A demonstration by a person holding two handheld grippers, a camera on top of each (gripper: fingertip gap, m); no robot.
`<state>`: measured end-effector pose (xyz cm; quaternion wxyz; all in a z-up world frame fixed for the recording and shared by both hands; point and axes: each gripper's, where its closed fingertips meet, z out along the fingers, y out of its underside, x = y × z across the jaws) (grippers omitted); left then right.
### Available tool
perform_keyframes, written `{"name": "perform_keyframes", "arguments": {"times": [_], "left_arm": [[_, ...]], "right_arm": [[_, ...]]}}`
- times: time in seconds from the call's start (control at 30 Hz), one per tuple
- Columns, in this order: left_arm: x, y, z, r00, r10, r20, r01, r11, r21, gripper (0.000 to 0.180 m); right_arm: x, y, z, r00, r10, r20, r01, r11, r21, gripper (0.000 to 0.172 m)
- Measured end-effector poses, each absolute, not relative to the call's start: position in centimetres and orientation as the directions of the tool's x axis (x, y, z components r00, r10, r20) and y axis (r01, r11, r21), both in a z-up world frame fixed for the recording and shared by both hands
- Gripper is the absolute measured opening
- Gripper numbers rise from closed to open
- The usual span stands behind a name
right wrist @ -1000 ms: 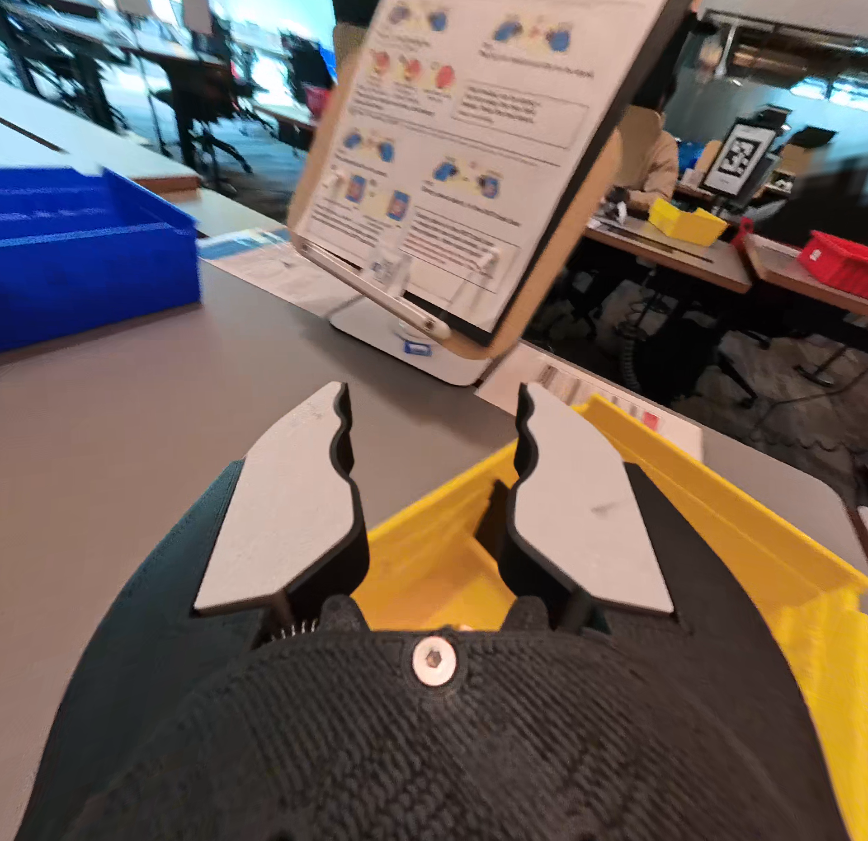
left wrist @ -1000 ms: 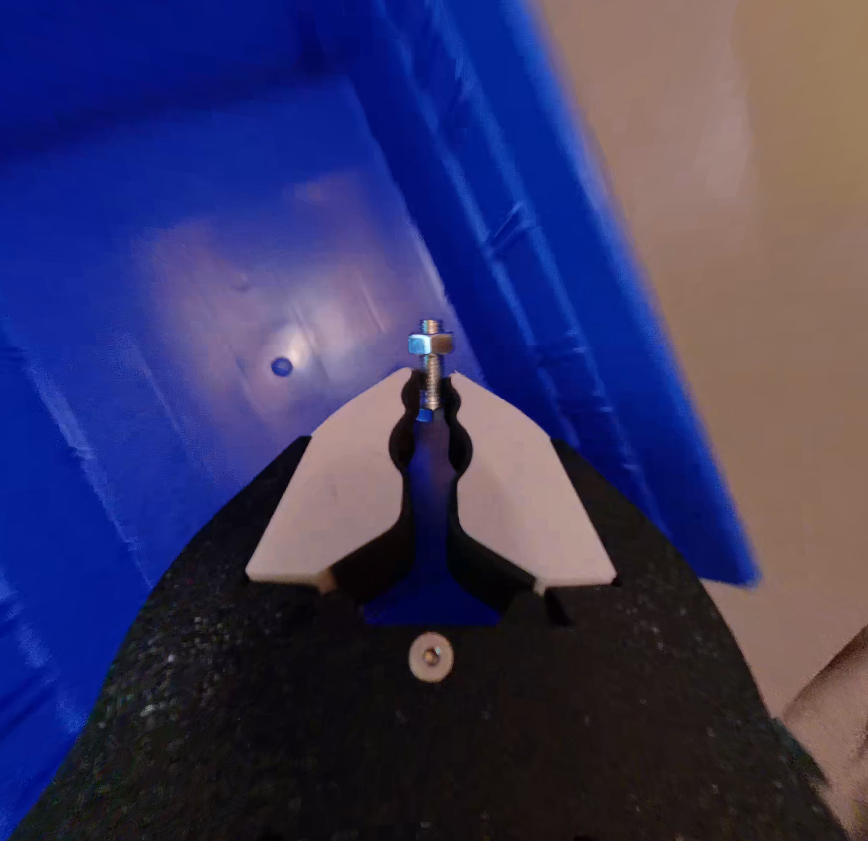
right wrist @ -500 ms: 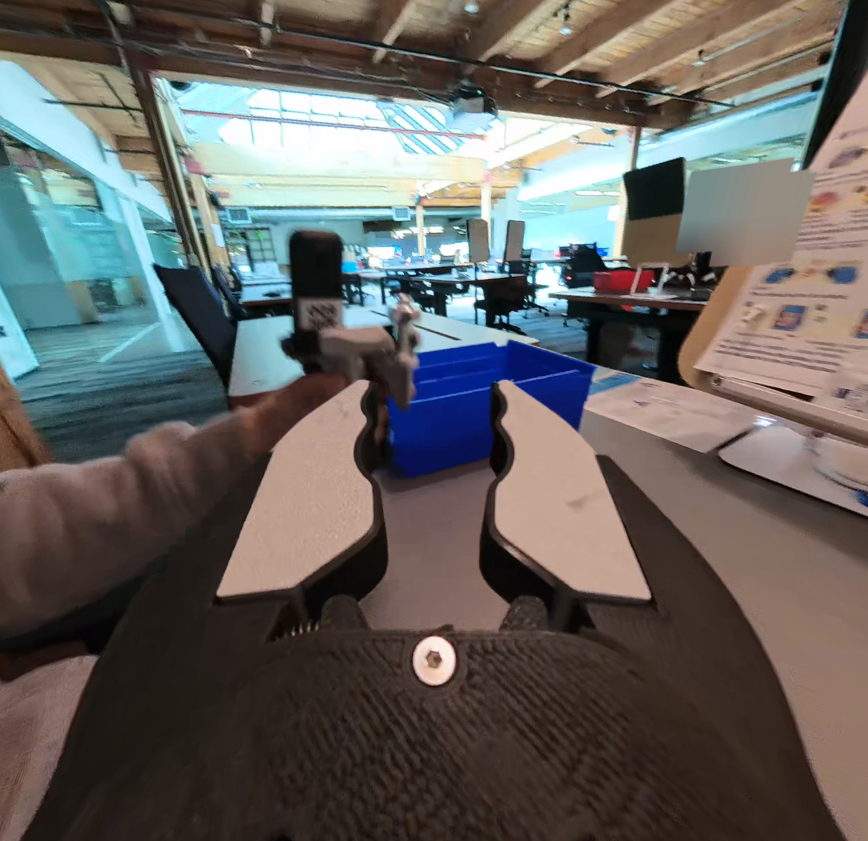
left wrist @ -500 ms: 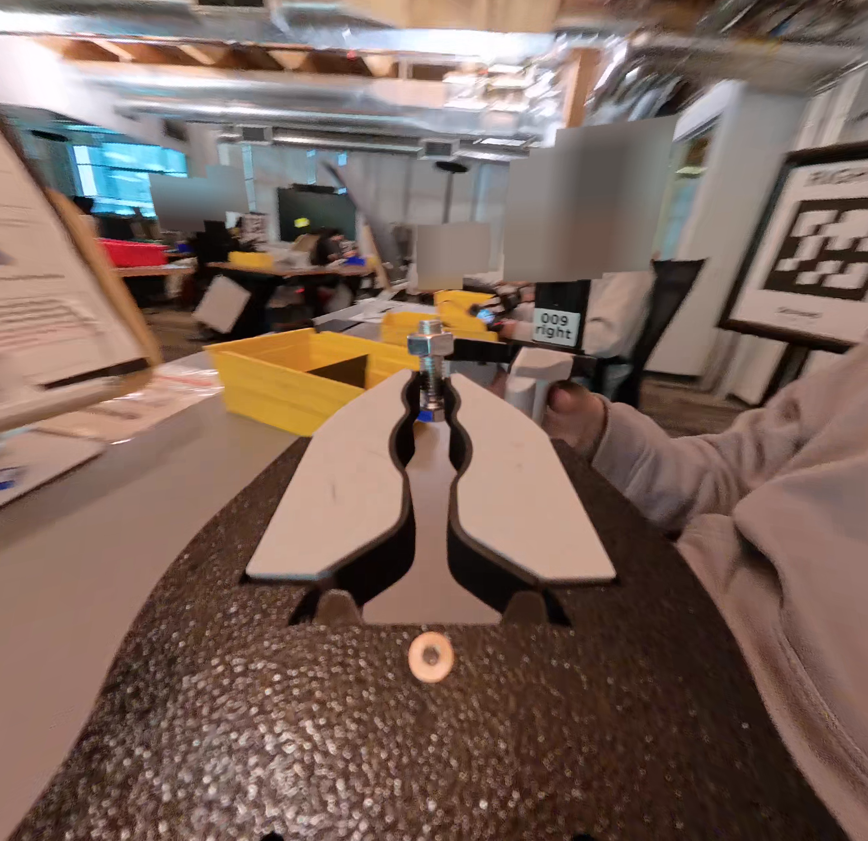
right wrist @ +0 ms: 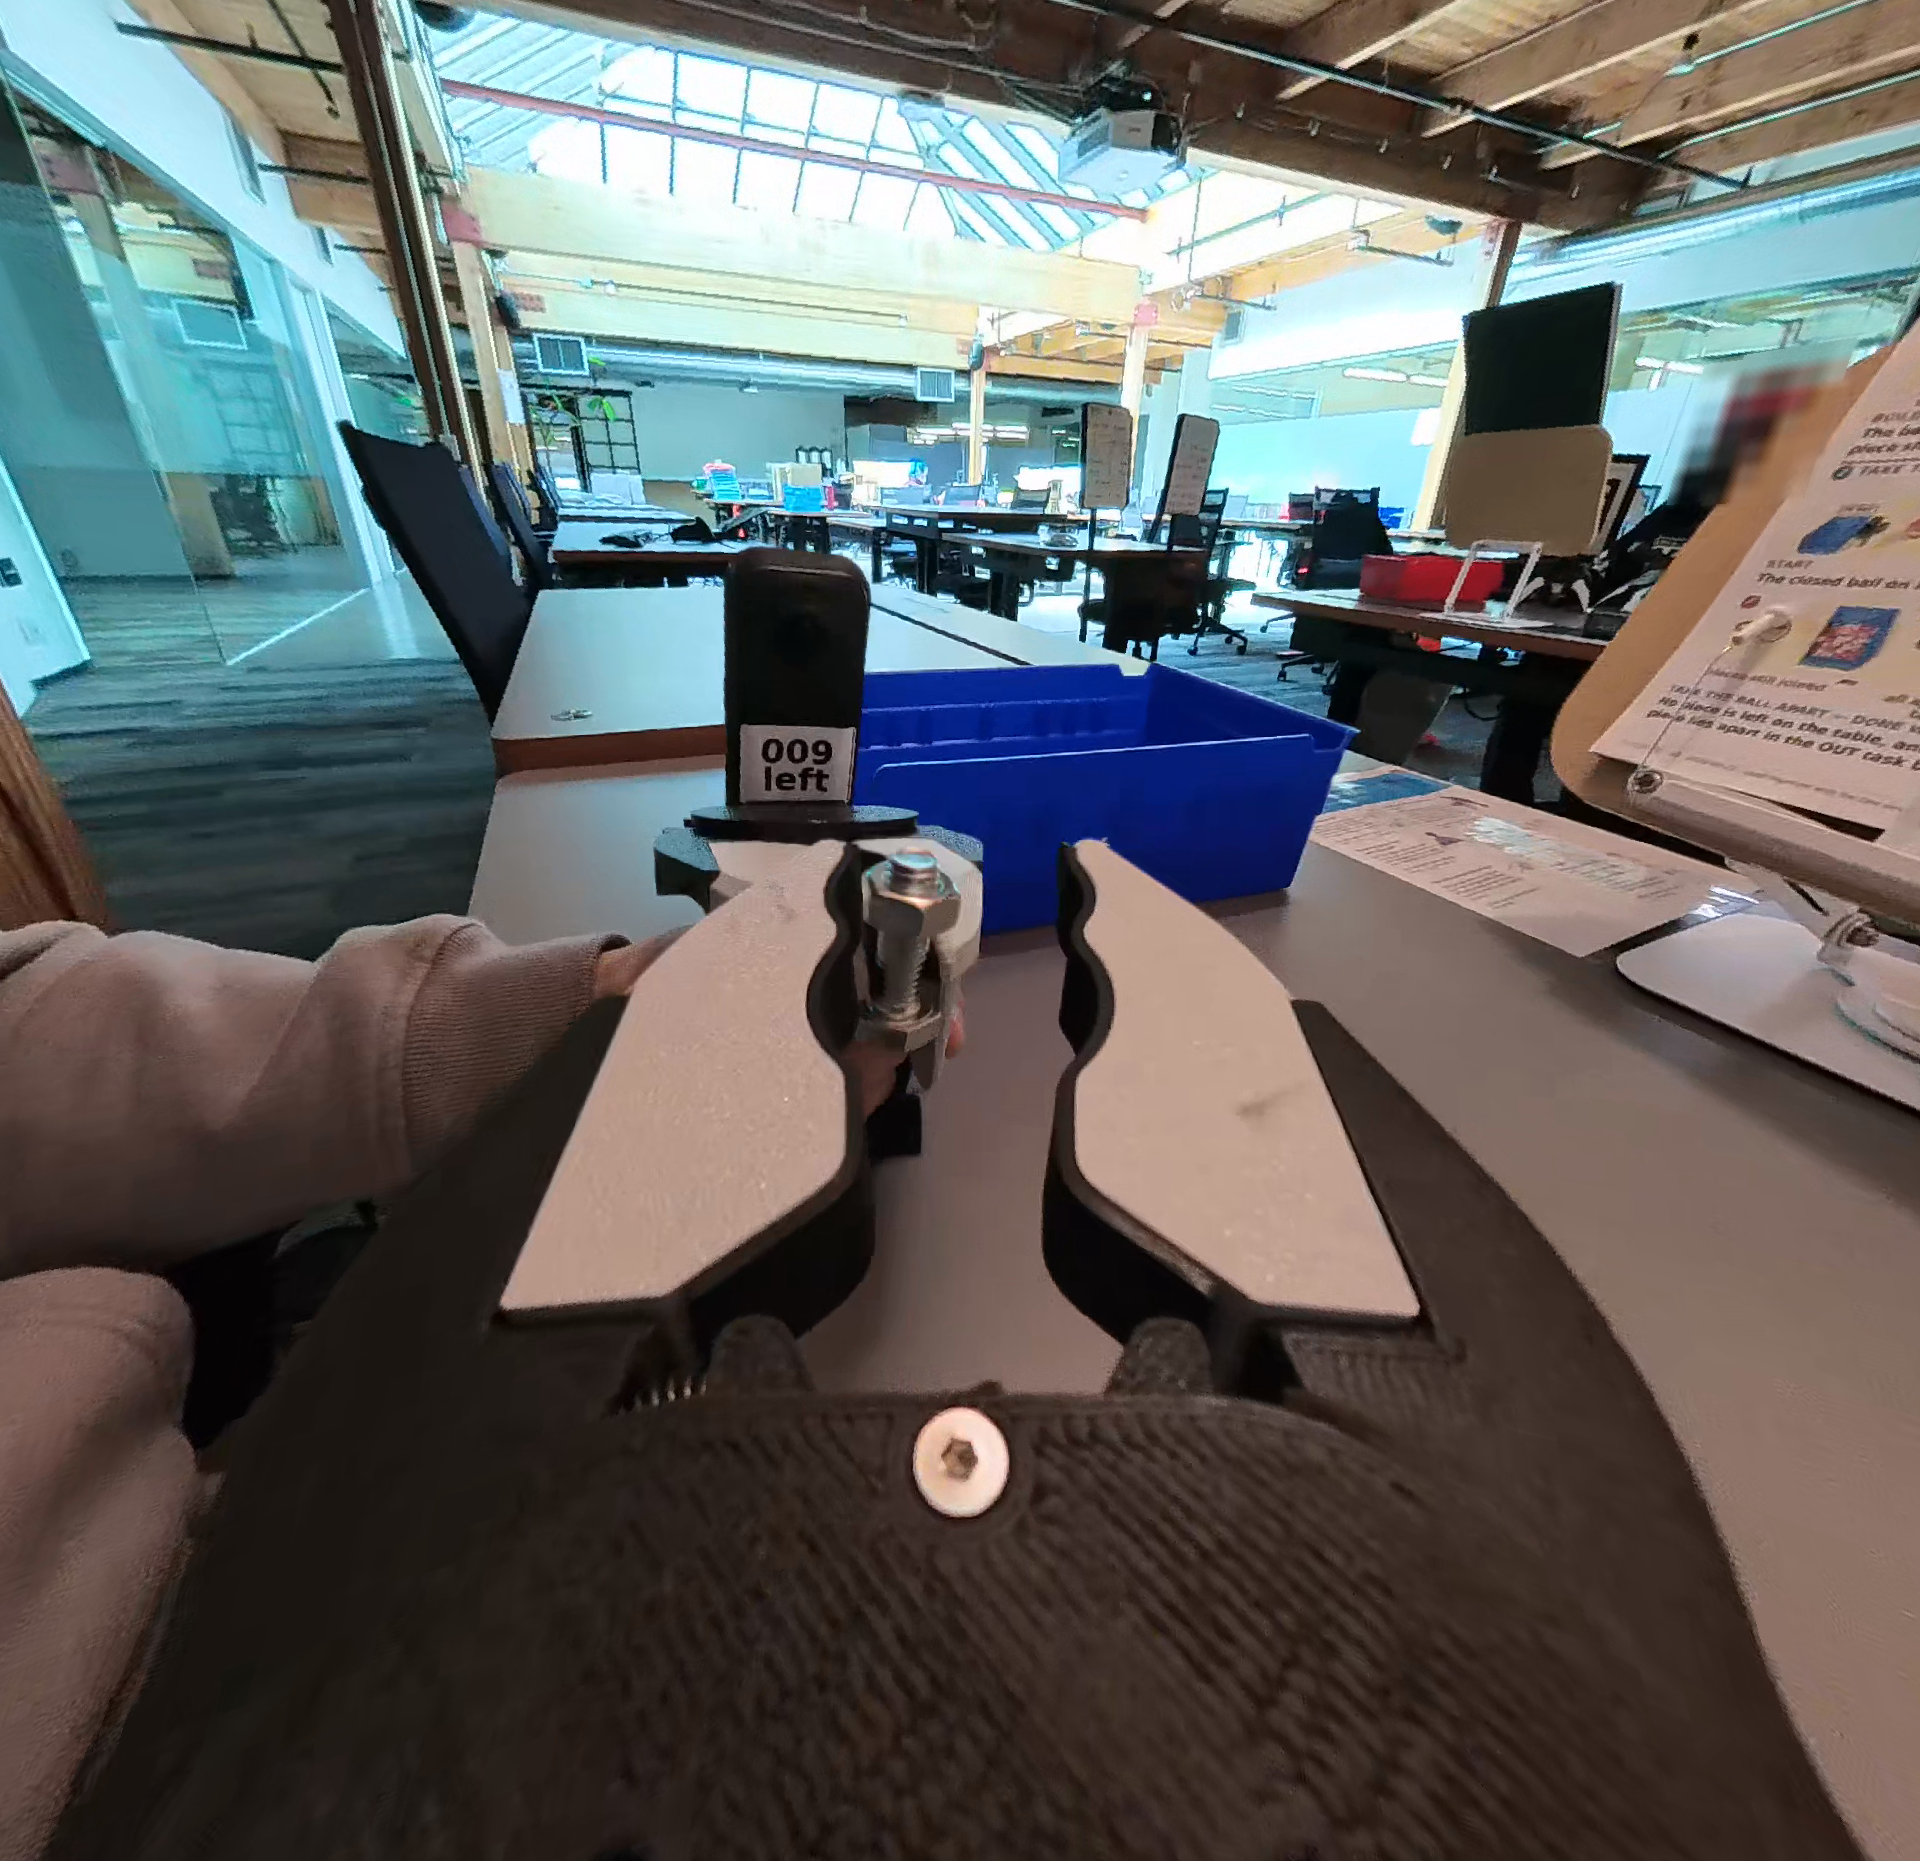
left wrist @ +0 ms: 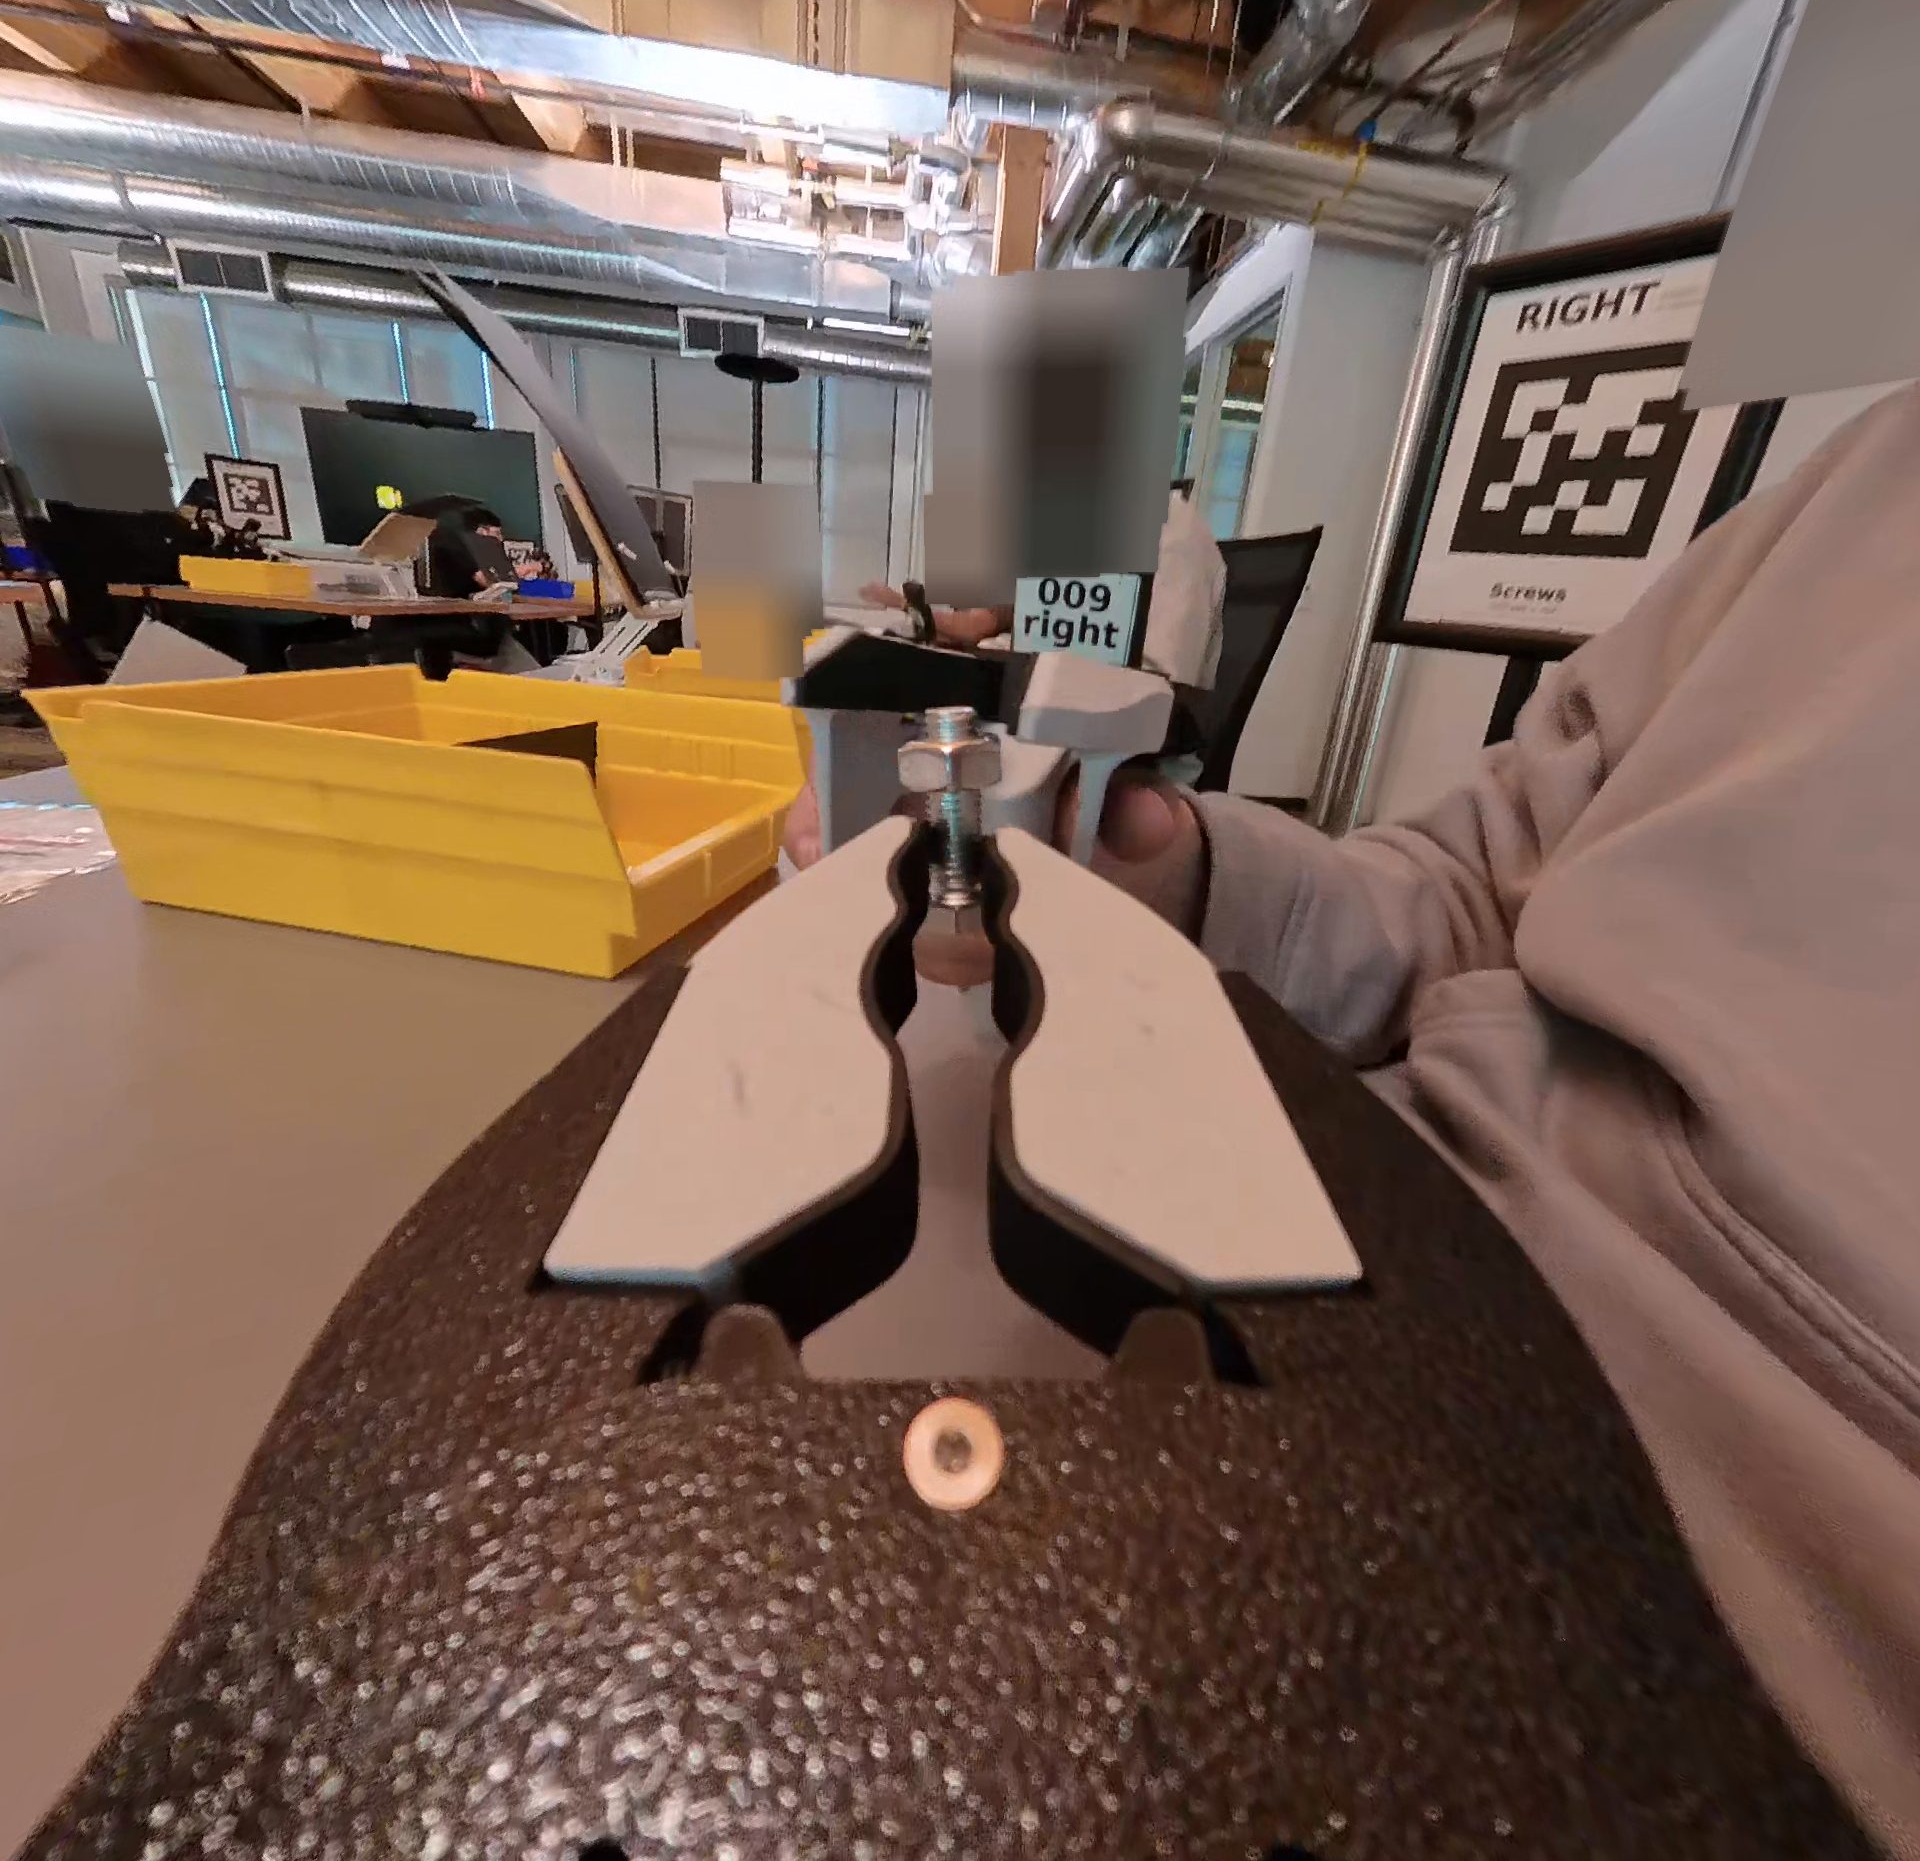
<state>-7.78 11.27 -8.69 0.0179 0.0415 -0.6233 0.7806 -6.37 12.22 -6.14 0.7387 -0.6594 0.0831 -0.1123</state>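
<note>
Now left tool [left wrist: 951, 855] clenched on bolt [left wrist: 948, 814] faces narrowed, released right tool [right wrist: 961, 938], away from blue bin [right wrist: 1101, 772].

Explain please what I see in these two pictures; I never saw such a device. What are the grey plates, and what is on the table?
No robot here: a person holds a hand-operated gripper in each hand, and a camera on each one looks forward along its two grey fingers. In the left wrist view, the left gripper is shut on a metal bolt that carries a nut. The right wrist view shows the right gripper, open, facing the left one; the bolt stands close to its left finger, and nothing is held. On the grey table lie a yellow bin, a blue bin, a printed sheet and an instruction board on a stand.
</note>
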Motion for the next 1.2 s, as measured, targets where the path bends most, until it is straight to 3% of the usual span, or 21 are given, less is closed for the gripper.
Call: {"name": "perform_keyframes", "arguments": {"times": [0.23,0.33,0.4,0.53,0.7,0.83,1.03,1.1,1.17,1.2], "left_arm": [[-7.8,11.1,-8.9,-0.997,-0.043,0.064,-0.054,-0.194,-0.979,0.008],[-7.2,11.8,-8.2,-0.994,-0.079,0.073,-0.051,-0.257,-0.965,0.009],[-7.0,12.7,-7.7,-0.993,-0.083,0.079,-0.051,-0.302,-0.952,0.008],[-6.7,12.5,-8.0,-0.991,-0.118,0.056,-0.021,-0.280,-0.960,0.008],[-7.0,11.2,-8.6,-0.993,-0.117,0.023,0.003,-0.218,-0.976,0.008],[-7.1,11.0,-8.7,-0.993,-0.112,0.019,0.005,-0.211,-0.977,0.008],[-6.6,11.4,-8.8,-0.989,-0.143,0.034,-0.003,-0.212,-0.977,0.008],[-6.5,11.9,-8.2,-0.989,-0.141,0.045,-0.008,-0.258,-0.966,0.008],[-6.3,12.3,-7.8,-0.988,-0.142,0.064,-0.019,-0.300,-0.954,0.008],[-6.2,12.3,-7.9,-0.987,-0.144,0.068,-0.023,-0.295,-0.955,0.008]], "right_arm": [[-6.0,13.3,-7.4,0.943,-0.323,0.078,0.091,0.027,-0.995,0.036],[-4.9,11.7,-6.7,0.939,-0.342,0.021,0.046,0.066,-0.997,0.051],[-2.3,9.2,-6.3,0.890,-0.447,-0.093,-0.024,0.157,-0.987,0.033],[-4.0,9.6,-6.1,0.946,-0.287,-0.152,-0.104,0.176,-0.979,0.047],[-6.9,13.3,-6.4,0.972,-0.231,-0.042,-0.016,0.113,-0.994,0.044],[-6.0,12.9,-6.1,0.954,-0.297,-0.038,0.003,0.136,-0.991,0.037],[-4.8,11.5,-6.4,0.949,-0.313,-0.044,-0.006,0.123,-0.992,0.045],[-3.1,10.0,-7.0,0.920,-0.392,-0.021,0.006,0.067,-0.998,0.034],[-0.9,7.9,-7.4,0.873,-0.486,-0.045,-0.013,0.070,-0.997,0.043],[-1.3,7.6,-6.9,0.893,-0.443,-0.081,-0.033,0.115,-0.993,0.043]]}}
